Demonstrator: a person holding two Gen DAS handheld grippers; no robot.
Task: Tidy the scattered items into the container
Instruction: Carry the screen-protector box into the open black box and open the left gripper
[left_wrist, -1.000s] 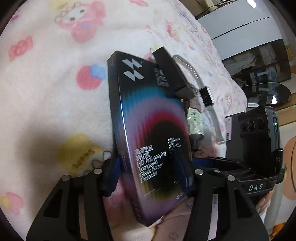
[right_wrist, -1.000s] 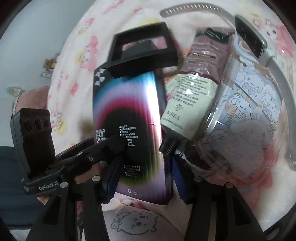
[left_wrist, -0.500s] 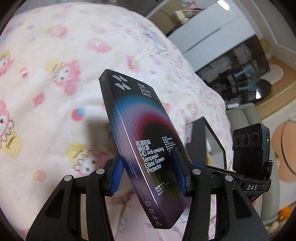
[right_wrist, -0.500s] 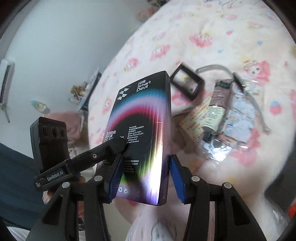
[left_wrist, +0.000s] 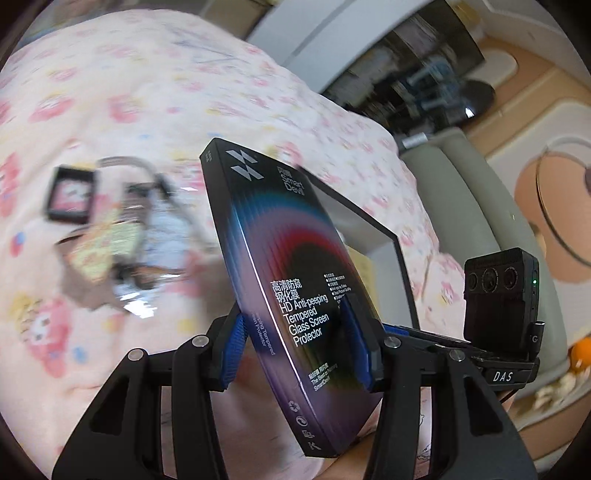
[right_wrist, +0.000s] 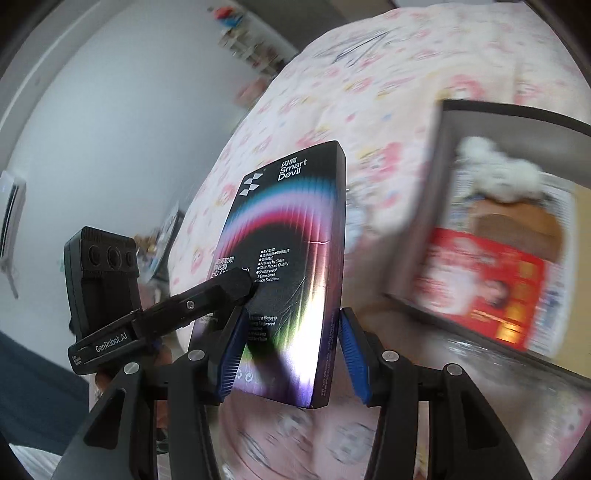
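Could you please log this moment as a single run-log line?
phase: carry | held: screen protector box | left tongs: shut on box | right tongs: jaws either side, contact unclear | target: dark-rimmed container | remaining: blurred items on blanket

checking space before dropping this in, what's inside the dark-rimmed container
Inside the dark-rimmed rectangular container: a red printed packet, a white fluffy item, something brown. Anything underneath is hidden.

Home bedroom: cartoon-print bed blanket (left_wrist: 155, 96), wardrobe (left_wrist: 317, 40).
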